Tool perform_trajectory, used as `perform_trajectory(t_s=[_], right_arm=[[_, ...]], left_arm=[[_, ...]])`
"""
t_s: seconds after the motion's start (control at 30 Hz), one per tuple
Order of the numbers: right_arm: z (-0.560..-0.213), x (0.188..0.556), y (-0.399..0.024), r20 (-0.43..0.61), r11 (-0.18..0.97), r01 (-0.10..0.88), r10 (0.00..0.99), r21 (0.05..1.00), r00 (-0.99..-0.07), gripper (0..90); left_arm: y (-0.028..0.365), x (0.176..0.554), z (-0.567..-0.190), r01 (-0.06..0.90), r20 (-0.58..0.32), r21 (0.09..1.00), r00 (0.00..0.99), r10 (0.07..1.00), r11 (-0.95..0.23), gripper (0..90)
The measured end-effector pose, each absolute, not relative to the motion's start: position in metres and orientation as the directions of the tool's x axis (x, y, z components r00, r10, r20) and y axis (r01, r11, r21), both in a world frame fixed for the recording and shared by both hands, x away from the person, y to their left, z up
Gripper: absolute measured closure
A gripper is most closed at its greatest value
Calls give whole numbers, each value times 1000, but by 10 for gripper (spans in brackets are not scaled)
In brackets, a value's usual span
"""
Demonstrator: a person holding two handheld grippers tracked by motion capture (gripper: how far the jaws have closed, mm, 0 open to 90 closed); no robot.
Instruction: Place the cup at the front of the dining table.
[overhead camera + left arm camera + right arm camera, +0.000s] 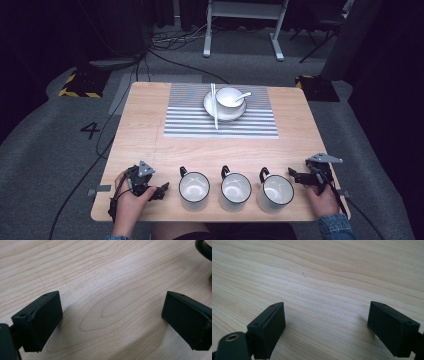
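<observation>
Along the near edge of the tabletop [150, 125], from left to right: the left gripper [161, 191] rests on the wood near the near-left corner, its jaws standing apart with nothing between them, pointed toward the left mug [194, 190]. The left gripper view shows bare wood grain between the two black pads and a dark curved handle [203, 250] at the upper right corner of the frame. The middle mug [235, 190] and the right mug [275, 193] stand next in the row, all three upright, empty, with their handles turned to the far left. The right gripper [295, 174] lies just beside the right mug near the near-right corner, jaws likewise apart and empty. As a judgement, no mug has been picked up yet; the work appears to be at its start, with every mug left to handle. Toward the far edge lies a striped placemat [190, 125] carrying a saucer [210, 107], a bowl [229, 97] with a spoon [244, 95], and chopsticks [214, 107]. Grey carpet [50, 150], cables and a white stand [245, 10] lie beyond.
</observation>
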State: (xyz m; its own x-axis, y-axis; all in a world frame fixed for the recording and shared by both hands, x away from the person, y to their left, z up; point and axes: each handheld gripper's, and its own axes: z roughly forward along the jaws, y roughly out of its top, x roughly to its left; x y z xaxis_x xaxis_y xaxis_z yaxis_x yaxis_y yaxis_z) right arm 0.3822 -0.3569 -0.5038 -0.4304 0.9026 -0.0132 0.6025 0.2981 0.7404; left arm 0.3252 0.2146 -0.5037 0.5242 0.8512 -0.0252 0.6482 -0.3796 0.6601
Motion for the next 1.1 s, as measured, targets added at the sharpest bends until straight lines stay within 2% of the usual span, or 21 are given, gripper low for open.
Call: perform_trajectory(t_s=[0.77,0.83,0.93,1.0,1.1], right_arm=[[-504,382,-357,-13,298,603,903,740,-430,149],[-504,382,-357,-13,298,603,903,740,-430,149],[-504,382,-357,-13,298,603,903,740,-430,149],[-504,382,-357,-14,298,602,903,740,-430,149],[-504,382,-357,-14,299,603,903,740,-430,149]], left_arm=[[215,325,-504,649,-26,660,524,851,-380,36],[215,324,-503,659,-38,661,509,860,-360,52],[216,324,-500,672,-39,667,464,885,-323,189],[219,324,-496,686,-114,689,421,900,-233,159],[221,322,-491,663,-105,714,417,903,-223,162]])
